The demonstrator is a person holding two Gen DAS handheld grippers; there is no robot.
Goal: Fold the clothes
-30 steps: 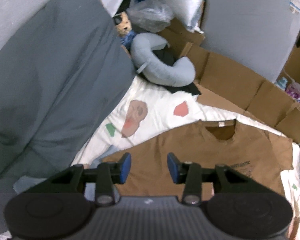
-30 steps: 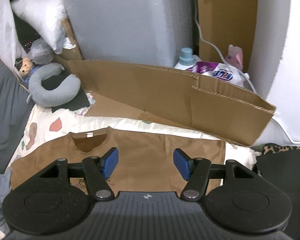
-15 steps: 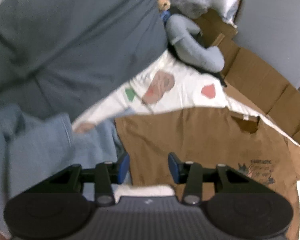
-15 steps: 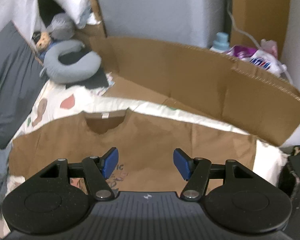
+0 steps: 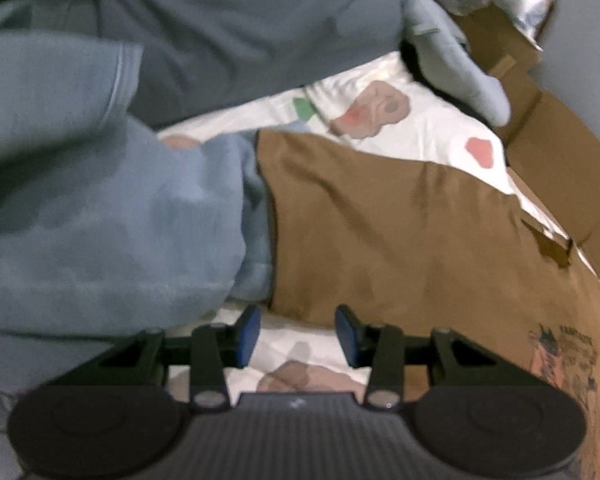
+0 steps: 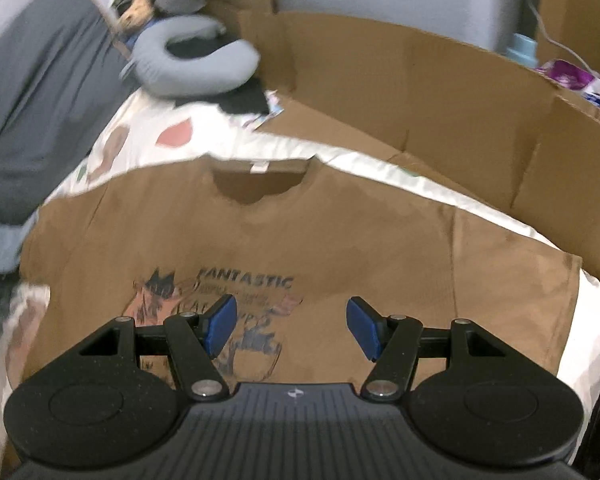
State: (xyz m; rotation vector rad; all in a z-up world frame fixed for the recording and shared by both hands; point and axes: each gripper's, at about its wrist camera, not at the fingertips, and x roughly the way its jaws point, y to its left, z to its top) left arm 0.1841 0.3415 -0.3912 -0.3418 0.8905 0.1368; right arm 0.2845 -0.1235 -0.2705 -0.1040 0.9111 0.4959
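A brown T-shirt [image 6: 300, 248] lies spread flat, print side up, on a white patterned bedsheet [image 6: 148, 140], its neckline at twelve o'clock from the right gripper and its hem toward the person. In the right wrist view the right gripper [image 6: 290, 326] hovers over the printed chest, jaws wide apart and holding nothing. In the left wrist view the left gripper [image 5: 296, 330] sits low over the sheet at the shirt's left side edge, jaws parted about halfway and empty; brown cloth begins just past its fingertips, toward one o'clock. A heap of blue-grey clothing [image 5: 100, 208] crowds in at nine o'clock, touching the sleeve edge.

The step in hand looks like taking hold of the shirt for a first fold. To do it well, I'd have the left jaws slide forward onto that side seam and pinch both layers, not just the top one, and stay clear of the blue-grey heap so none of it gets caught. The right gripper would do better moving out to a matching edge than pinching mid-chest, which would bunch the fabric. Lift low and carry the edge across evenly, so the crease runs straight. The neck pillow [image 6: 196, 56] at eleven o'clock and the cardboard wall [image 6: 440, 92] beyond are well apart from the work.
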